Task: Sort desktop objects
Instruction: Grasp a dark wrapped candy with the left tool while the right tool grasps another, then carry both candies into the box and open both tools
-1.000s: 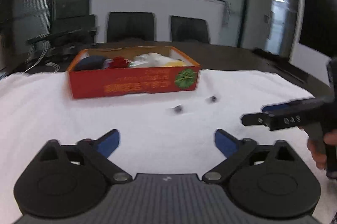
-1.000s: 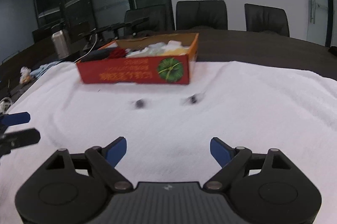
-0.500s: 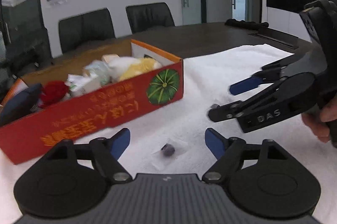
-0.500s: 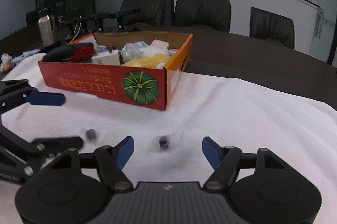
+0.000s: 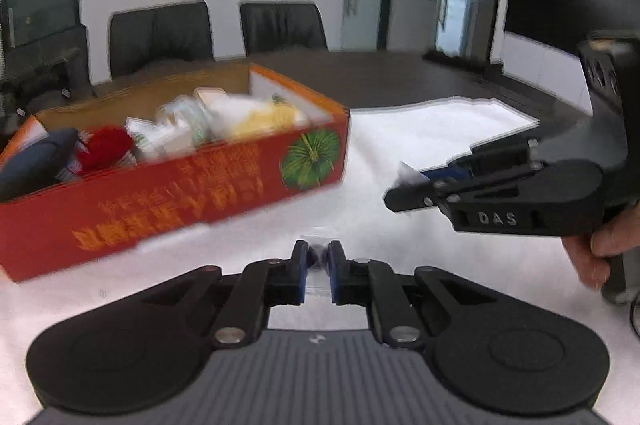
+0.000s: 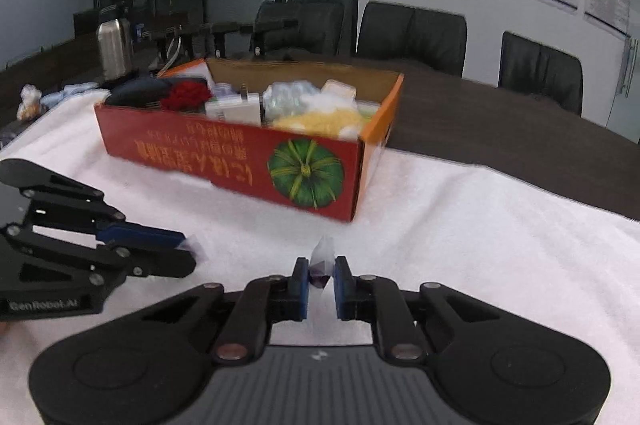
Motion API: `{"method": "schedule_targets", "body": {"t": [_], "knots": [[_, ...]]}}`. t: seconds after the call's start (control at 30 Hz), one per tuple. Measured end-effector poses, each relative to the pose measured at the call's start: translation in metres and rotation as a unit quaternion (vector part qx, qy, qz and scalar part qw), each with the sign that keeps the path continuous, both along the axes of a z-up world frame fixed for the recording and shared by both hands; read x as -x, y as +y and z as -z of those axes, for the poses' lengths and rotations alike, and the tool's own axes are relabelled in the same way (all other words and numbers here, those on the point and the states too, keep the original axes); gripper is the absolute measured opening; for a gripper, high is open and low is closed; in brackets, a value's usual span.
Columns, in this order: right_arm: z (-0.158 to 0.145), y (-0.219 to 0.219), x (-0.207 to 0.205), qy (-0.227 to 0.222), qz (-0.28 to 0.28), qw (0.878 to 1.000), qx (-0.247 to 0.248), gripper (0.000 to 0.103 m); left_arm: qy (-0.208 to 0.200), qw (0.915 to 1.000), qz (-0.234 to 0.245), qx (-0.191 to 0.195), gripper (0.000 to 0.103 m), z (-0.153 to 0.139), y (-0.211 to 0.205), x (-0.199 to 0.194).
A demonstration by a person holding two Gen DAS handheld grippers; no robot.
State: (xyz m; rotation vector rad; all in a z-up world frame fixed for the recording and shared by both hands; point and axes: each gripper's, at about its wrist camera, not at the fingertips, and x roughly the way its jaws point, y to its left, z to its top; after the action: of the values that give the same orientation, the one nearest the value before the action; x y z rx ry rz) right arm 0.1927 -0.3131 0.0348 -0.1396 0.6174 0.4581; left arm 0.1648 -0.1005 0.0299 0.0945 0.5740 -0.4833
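Observation:
A red cardboard box (image 5: 172, 193) with a green pumpkin print holds several items and sits on a white cloth (image 5: 420, 133); it also shows in the right wrist view (image 6: 240, 153). My left gripper (image 5: 318, 259) is shut on a small clear bag with a dark bead (image 5: 319, 257), just in front of the box. My right gripper (image 6: 322, 269) is shut on a second small clear bag with a dark bead (image 6: 322, 263). The right gripper also shows in the left wrist view (image 5: 416, 187) with its bag, to the right of the box. The left gripper shows in the right wrist view (image 6: 180, 249) at the left.
A dark conference table (image 6: 500, 129) extends beyond the cloth, with black chairs (image 6: 412, 33) behind it. A steel flask (image 6: 114, 47) stands at the back left. The person's hand (image 5: 604, 249) holds the right gripper's handle.
Both grippers were open above the two small bags on the cloth. Both have closed on a bag each and lifted it.

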Motion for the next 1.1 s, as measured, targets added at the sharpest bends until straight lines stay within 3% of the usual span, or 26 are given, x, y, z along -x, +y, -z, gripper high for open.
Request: {"method": "schedule_targets", "body": {"t": [0.13, 0.3, 0.47, 0.57, 0.63, 0.8, 0.9, 0.93, 1.0, 1.1], "knots": [[-0.036, 0.004, 0.008, -0.033, -0.011, 0.999, -0.022, 0.012, -0.036, 0.9979, -0.05, 0.021, 0.011, -0.039, 0.027, 0.003], [-0.081, 0.022, -0.004, -0.067, -0.024, 0.997, -0.033, 0.012, -0.05, 0.9932, -0.102, 0.027, 0.011, -0.085, 0.054, -0.019], [-0.103, 0.045, -0.047, -0.035, -0.021, 0.998, -0.049, 0.012, 0.003, 0.9907, -0.134, 0.024, 0.011, -0.105, 0.066, -0.059], [-0.097, 0.06, -0.085, 0.017, -0.01, 0.999, -0.051, 0.012, 0.052, 0.9874, -0.148, 0.022, 0.011, -0.096, 0.065, -0.09], [-0.09, 0.069, -0.105, 0.042, -0.002, 0.998, -0.042, 0.01, 0.063, 0.9857, -0.156, 0.011, 0.011, -0.086, 0.063, -0.105], [-0.071, 0.085, -0.128, 0.063, 0.019, 0.998, -0.018, 0.012, 0.094, 0.9813, -0.167, 0.021, 0.011, -0.061, 0.07, -0.118], [-0.072, 0.067, -0.1, 0.056, -0.001, 0.998, -0.022, 0.022, 0.075, 0.9876, -0.133, 0.037, 0.011, -0.061, 0.082, -0.087], [-0.071, 0.056, -0.08, 0.041, -0.025, 0.999, -0.023, 0.031, 0.068, 0.9893, -0.123, 0.039, 0.011, -0.061, 0.087, -0.073], [-0.058, 0.04, -0.043, 0.029, -0.077, 0.997, -0.007, 0.036, 0.067, 0.991, -0.109, 0.04, 0.011, -0.056, 0.095, -0.05], [-0.019, 0.022, -0.012, 0.082, -0.055, 0.995, 0.008, 0.036, 0.072, 0.9919, -0.1, 0.032, 0.011, -0.043, 0.096, -0.027]]}}
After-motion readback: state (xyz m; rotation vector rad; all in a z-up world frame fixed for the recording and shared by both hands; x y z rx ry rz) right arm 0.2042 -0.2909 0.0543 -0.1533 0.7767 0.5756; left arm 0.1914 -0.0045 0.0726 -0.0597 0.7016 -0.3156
